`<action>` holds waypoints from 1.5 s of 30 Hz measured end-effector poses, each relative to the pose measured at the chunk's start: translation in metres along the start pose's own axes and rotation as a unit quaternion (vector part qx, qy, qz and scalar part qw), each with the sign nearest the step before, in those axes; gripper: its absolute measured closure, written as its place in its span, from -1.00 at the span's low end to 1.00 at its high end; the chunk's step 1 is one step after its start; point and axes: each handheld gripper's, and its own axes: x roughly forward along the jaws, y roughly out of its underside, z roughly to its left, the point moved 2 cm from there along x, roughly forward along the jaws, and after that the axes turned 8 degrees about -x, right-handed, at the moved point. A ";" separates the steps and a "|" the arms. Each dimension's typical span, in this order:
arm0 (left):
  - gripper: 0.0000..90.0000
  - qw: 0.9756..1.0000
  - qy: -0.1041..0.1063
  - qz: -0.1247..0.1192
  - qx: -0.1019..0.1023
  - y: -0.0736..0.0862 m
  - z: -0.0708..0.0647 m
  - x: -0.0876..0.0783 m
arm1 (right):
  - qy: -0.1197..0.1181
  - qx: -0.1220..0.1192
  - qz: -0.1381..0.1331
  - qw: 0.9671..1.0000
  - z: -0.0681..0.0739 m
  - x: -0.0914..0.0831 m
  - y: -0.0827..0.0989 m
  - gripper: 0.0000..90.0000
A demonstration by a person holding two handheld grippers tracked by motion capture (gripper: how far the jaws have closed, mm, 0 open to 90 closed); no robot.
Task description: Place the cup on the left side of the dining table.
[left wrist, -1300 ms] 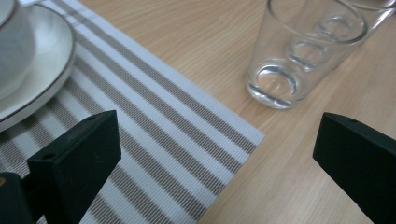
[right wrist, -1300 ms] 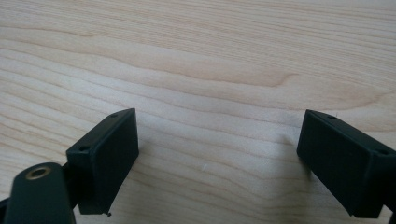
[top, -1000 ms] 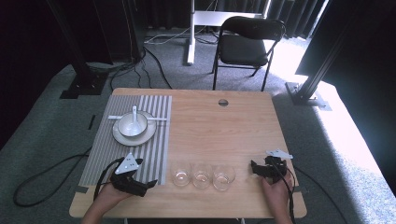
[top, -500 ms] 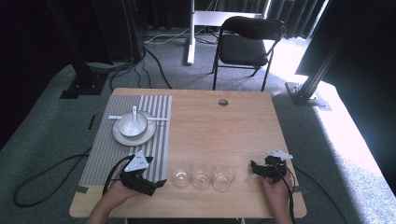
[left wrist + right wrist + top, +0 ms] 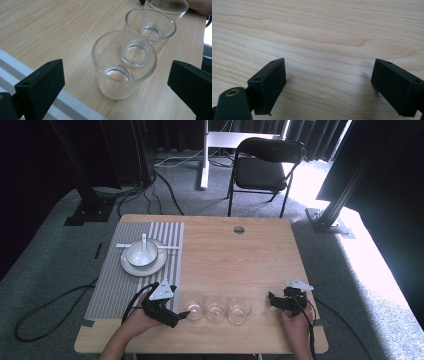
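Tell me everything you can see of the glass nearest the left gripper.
The nearest glass is a short, clear tumbler with a thick base and smooth walls, and looks empty. It stands upright on the bare wooden table, just off the striped placemat, at the left end of a row of three glasses. The left gripper is open, with one jaw on each side of it, and neither touches it. Whether it touches the next glass is unclear.

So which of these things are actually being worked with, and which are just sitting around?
In use:
- nearest glass, lined up between the open jaws of the left gripper
- the other two glasses in the row, probably next

Just lying about:
- plate with bowl and spoon on the striped mat
- right gripper, open over bare table
- chair
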 end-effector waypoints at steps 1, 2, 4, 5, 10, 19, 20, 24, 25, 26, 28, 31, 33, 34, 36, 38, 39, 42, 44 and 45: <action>-0.97 1.000 0.002 -0.001 0.002 -0.002 -0.001 0.001 | 0.000 0.000 0.000 1.000 0.000 0.000 0.000 -0.73; -0.97 1.000 -0.001 0.001 0.005 -0.003 -0.002 0.003 | 0.000 0.000 0.000 1.000 0.000 0.000 0.000 -0.73; -0.97 1.000 0.001 0.000 0.007 -0.006 -0.004 0.005 | 0.000 0.000 0.000 1.000 0.000 0.000 0.000 -0.73; -0.97 1.000 0.002 0.001 0.011 -0.008 -0.004 0.007 | 0.000 0.000 0.000 1.000 0.000 0.000 0.000 -0.73; -0.97 1.000 0.010 0.002 0.017 -0.015 -0.009 0.014 | 0.000 0.000 0.000 1.000 0.000 0.000 0.000 -0.73; -0.97 0.999 0.028 0.011 0.035 -0.027 -0.017 0.027 | 0.000 -0.001 0.000 1.000 0.000 0.000 0.000 -0.73; -0.97 0.999 0.028 0.011 0.033 -0.028 -0.017 0.028 | 0.000 0.000 0.000 1.000 0.000 0.000 0.000 -0.73; -0.97 0.999 0.031 0.020 0.040 -0.032 -0.020 0.034 | 0.000 0.000 0.000 1.000 0.000 0.000 0.000 -0.73; -0.97 0.999 0.031 0.020 0.040 -0.032 -0.020 0.034 | 0.000 0.000 0.000 1.000 0.000 0.000 0.000 -0.73; -0.97 0.998 0.033 0.025 0.043 -0.034 -0.023 0.038 | 0.000 0.000 0.000 1.000 0.000 0.000 0.000 -0.73; -0.97 0.998 0.035 0.025 0.045 -0.036 -0.024 0.040 | 0.000 0.000 0.000 1.000 0.000 0.000 0.000 -0.73; -0.97 0.998 0.037 0.026 0.047 -0.039 -0.026 0.044 | 0.000 0.000 0.000 1.000 0.000 0.000 0.000 -0.73; -0.97 0.997 0.039 0.032 0.050 -0.041 -0.028 0.046 | 0.000 0.000 0.000 1.000 0.000 0.000 0.000 -0.73; -0.97 0.997 0.040 0.034 0.052 -0.042 -0.029 0.048 | 0.000 -0.001 0.000 1.000 0.000 0.000 0.000 -0.73; -0.97 0.997 0.042 0.040 0.054 -0.045 -0.031 0.051 | 0.000 -0.001 0.000 1.000 0.000 0.000 0.000 -0.73; -0.97 0.996 0.047 0.046 0.058 -0.047 -0.033 0.054 | 0.000 -0.001 0.000 1.000 0.000 0.000 0.000 -0.73; -0.97 0.996 0.045 0.048 0.058 -0.048 -0.034 0.056 | 0.000 -0.001 0.000 1.000 0.000 0.000 0.000 -0.73; -0.97 0.996 0.046 0.053 0.061 -0.051 -0.035 0.059 | 0.000 -0.001 0.000 1.000 0.000 0.000 0.000 -0.73; -0.97 0.996 0.046 0.054 0.060 -0.053 -0.037 0.061 | 0.000 -0.001 0.000 1.000 0.000 0.000 0.000 -0.73; -0.97 0.995 0.046 0.059 0.062 -0.054 -0.037 0.062 | 0.000 -0.001 0.000 1.000 0.000 0.000 0.000 -0.73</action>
